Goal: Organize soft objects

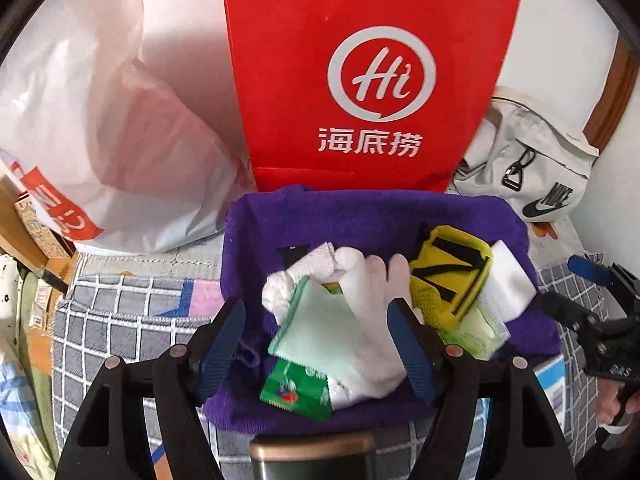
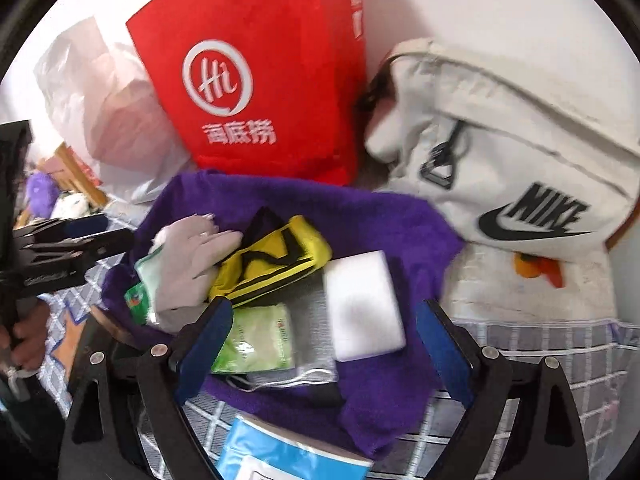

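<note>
Lying on the purple towel (image 1: pixel 360 212), the white glove (image 1: pixel 360 320) points its fingers toward the red bag (image 1: pixel 360 60).
Left gripper (image 1: pixel 320 348) gapes wide astride the glove's cuff, gripping nothing; right gripper (image 2: pixel 324 344) spreads wide, empty, over the towel's white sponge (image 2: pixel 362 304).

You are working in a home, most likely a bedroom: a grid-patterned quilt (image 1: pixel 120 320) covers the soft surface, a red restaurant carrier bag (image 1: pixel 360 80), a white plastic bag (image 1: pixel 100 120) and a white Nike bag (image 2: pixel 500 152) lean against the plain wall, household clutter at the left edge.
</note>
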Demonstrator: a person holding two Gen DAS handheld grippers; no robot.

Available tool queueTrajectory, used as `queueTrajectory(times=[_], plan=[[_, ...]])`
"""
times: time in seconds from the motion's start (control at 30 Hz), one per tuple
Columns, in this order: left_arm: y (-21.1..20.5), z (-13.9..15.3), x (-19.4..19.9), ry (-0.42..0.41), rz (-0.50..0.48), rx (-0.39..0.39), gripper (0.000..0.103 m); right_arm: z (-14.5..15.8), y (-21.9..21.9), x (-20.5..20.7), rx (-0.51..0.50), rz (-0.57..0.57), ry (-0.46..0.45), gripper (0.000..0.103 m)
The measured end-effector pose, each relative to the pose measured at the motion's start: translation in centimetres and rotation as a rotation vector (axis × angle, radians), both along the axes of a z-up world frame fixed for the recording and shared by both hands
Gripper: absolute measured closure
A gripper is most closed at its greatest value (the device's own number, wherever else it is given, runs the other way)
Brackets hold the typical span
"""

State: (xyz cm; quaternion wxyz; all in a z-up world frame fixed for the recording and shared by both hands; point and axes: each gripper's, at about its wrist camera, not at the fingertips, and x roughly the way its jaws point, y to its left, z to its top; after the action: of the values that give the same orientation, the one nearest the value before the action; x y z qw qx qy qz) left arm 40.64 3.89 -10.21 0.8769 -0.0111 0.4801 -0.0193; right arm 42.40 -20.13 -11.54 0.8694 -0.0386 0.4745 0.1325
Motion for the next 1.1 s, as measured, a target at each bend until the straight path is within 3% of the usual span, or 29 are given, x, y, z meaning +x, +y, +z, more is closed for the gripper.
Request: queueTrajectory(times=[0.33, 0.43, 0.67, 0.87, 1.1], plan=[[-0.9, 2.9, -6.2, -0.029, -0.001, -0.006, 0.015, 3.5, 0.1, -6.0, -0.026, -0.071, -0.070, 0.001], [-1.4, 3.8, -8.8, -0.042, -0.002, -0.001, 0.014, 4.7, 0.7, -8.9, -0.045, -0.081, -0.105, 0.001], [-1.7, 5.7, -15.4, -0.076, 0.005, -0.041, 0.014, 7.2, 0.2, -16.2, 0.031, -0.116, -0.132, 0.001], [-2.4, 7.7, -21.1, -0.146, 0.012, -0.020, 0.011, 8.8, 0.2, -22.3, 0.026, -0.119, -0.160, 0.001], [-3.0, 8.1, -26.3, -0.188, 0.017, 0.009, 0.010, 9.7, -0.1, -28.0, 0.069, -0.122, -0.194, 0.001]])
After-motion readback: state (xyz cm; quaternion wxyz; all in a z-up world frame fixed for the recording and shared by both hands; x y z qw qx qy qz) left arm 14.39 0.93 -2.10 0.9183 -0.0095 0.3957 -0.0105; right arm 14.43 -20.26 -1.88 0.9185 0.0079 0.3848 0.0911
